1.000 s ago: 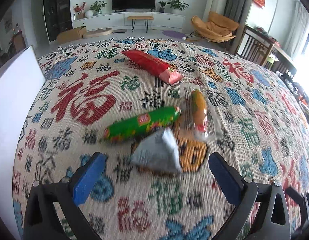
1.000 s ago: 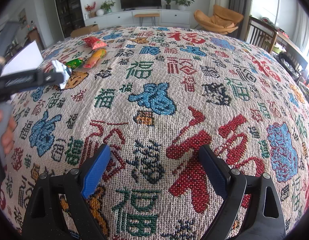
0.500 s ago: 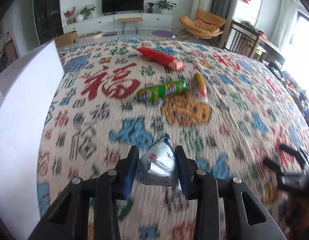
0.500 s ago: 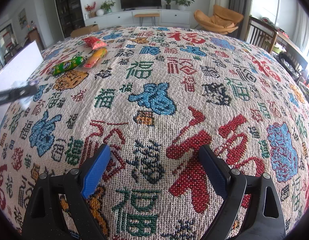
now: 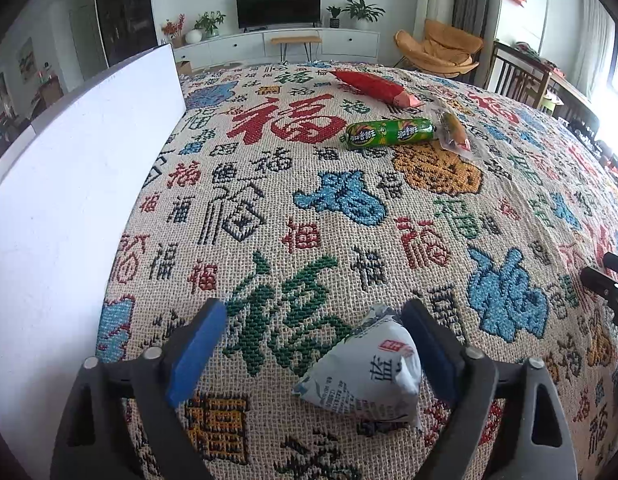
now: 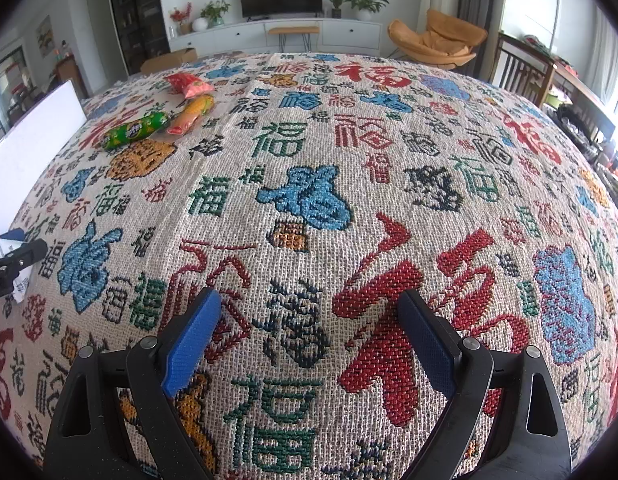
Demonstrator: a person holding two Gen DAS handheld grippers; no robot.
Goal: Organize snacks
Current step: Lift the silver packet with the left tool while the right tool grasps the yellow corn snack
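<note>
My left gripper (image 5: 315, 320) is open. A silver-white triangular snack packet (image 5: 369, 368) lies on the patterned cloth between its fingers, against the right finger (image 5: 425, 344). Farther off lie a green sausage (image 5: 389, 133), an orange sausage (image 5: 455, 130) and a red packet (image 5: 375, 86). My right gripper (image 6: 309, 316) is open and empty over bare cloth. In the right wrist view the green sausage (image 6: 135, 130), orange sausage (image 6: 193, 114) and red packet (image 6: 189, 85) lie far left, and the left gripper (image 6: 13, 260) shows at the left edge.
A white box (image 5: 69, 184) stands along the table's left side; it also shows in the right wrist view (image 6: 33, 124). The patterned tablecloth (image 6: 309, 200) covers the whole table. Chairs (image 5: 521, 80) stand at the far right.
My left gripper carried the packet back toward the near edge beside the white box, then opened; the packet now rests on the cloth. The right gripper has not moved.
</note>
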